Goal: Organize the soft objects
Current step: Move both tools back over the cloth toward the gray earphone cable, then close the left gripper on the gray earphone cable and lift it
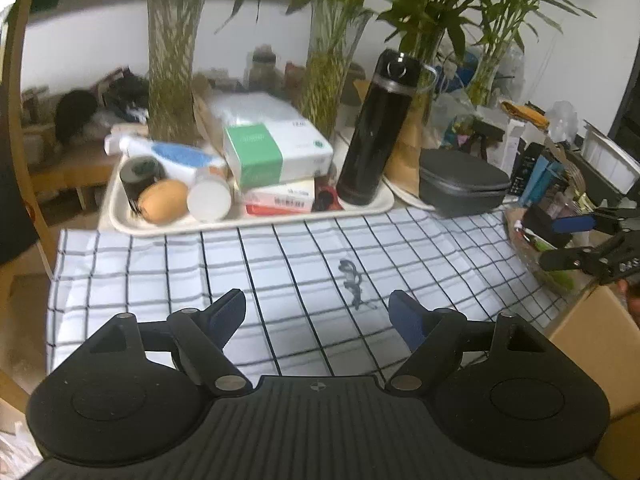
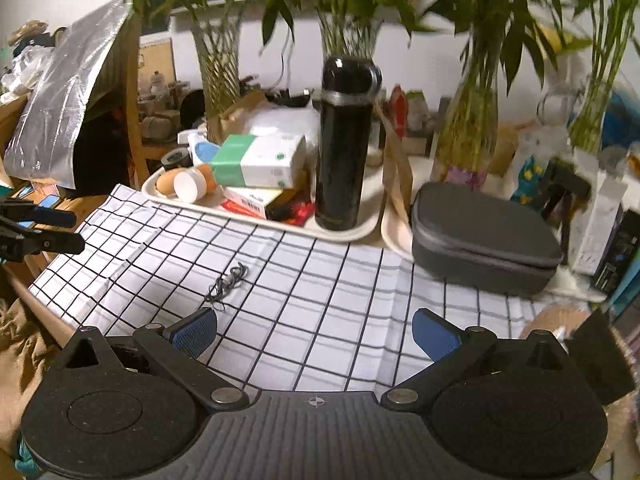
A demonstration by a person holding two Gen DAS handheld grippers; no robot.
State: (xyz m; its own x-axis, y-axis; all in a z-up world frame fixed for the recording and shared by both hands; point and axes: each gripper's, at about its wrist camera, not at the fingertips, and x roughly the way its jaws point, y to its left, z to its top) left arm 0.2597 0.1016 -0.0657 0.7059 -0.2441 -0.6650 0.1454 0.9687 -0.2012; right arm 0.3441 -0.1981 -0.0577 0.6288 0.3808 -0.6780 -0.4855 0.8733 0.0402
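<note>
A crowded surface here, white wall behind, glass vases of green bamboo stalks lined along the back, and spread flat across the front is the checked cloth, white with a dark grid, creased in a few folds. A small tangle of dark thread lies on it, near the middle. Just beyond the cloth's far edge sits a cream tray, packed: a black flask standing upright, a green-and-white tissue box resting on a red-and-white carton, a brown egg-shaped object, a white-capped bottle lying on its side. To the right of the tray, a grey zip case touches the cloth's edge. Left tongs hover over the near part of the cloth, blue pads spread wide, nothing between them. Right tongs likewise, wide apart and empty above the cloth, nearer the grey case
</note>
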